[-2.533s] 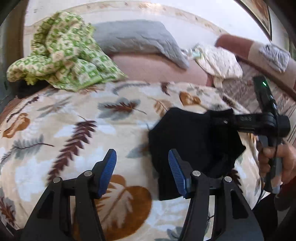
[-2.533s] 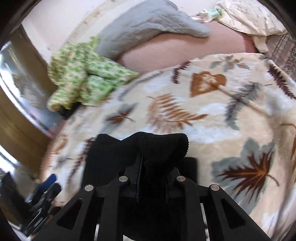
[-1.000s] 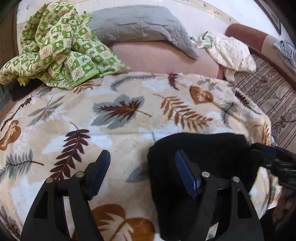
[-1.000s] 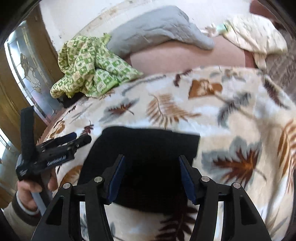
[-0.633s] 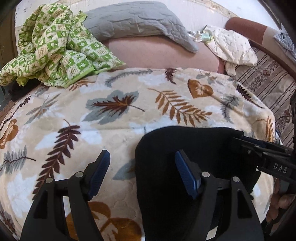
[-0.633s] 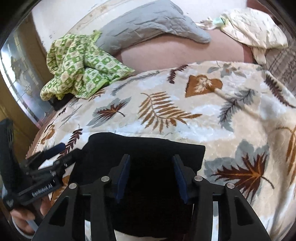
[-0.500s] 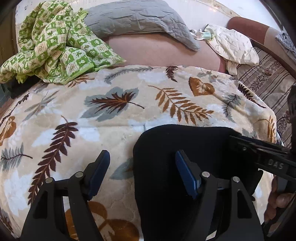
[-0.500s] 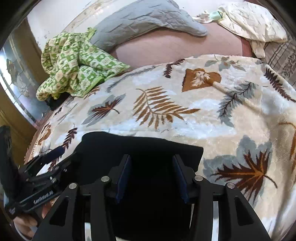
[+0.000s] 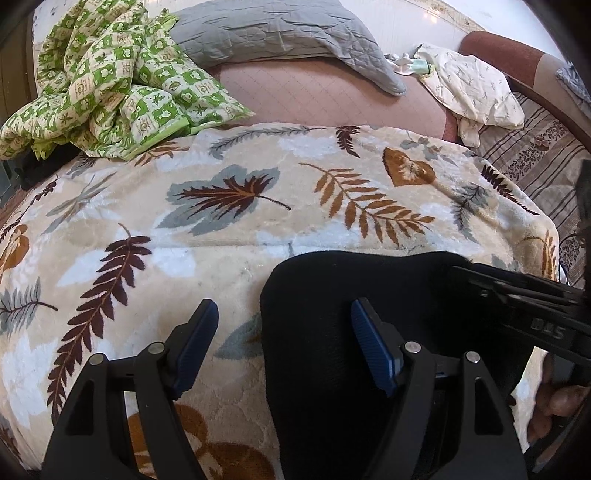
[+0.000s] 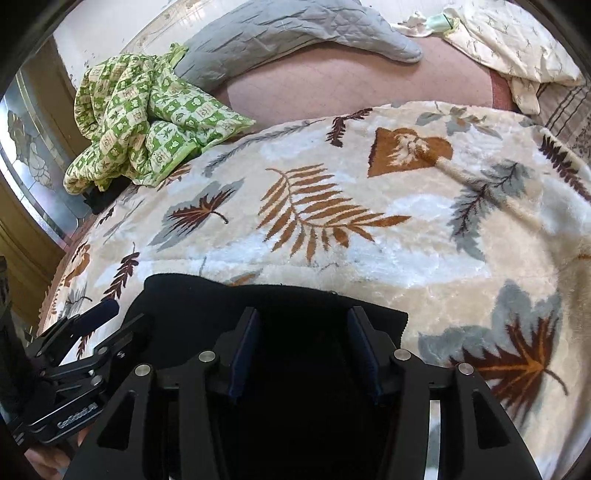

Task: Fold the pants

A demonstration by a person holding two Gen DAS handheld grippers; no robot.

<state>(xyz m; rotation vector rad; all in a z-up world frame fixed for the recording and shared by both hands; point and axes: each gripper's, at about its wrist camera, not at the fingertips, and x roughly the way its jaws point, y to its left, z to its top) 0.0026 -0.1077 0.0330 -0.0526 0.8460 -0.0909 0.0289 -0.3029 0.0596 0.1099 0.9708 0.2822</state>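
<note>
The black pants (image 9: 351, 280) lie folded into a compact block on the leaf-patterned blanket (image 9: 229, 229), near its front edge. My left gripper (image 9: 282, 341) is open and empty, straddling the pants' left edge. My right gripper (image 10: 303, 350) is open above the middle of the pants (image 10: 280, 299), which lie flat between its blue pads. The right gripper also shows in the left wrist view (image 9: 517, 299), and the left one in the right wrist view (image 10: 92, 325).
A crumpled green checked cloth (image 9: 110, 81) lies at the back left. A grey quilted pillow (image 9: 280, 33) and a cream patterned cloth (image 9: 472, 88) lie behind on the pink sheet. A striped cover (image 9: 543, 173) lies to the right. A wooden door (image 10: 22, 229) stands at left.
The right gripper let go of the pants fold and opened, then narrowed a little. Both grippers sank closer to the pants, which now lie flat.
</note>
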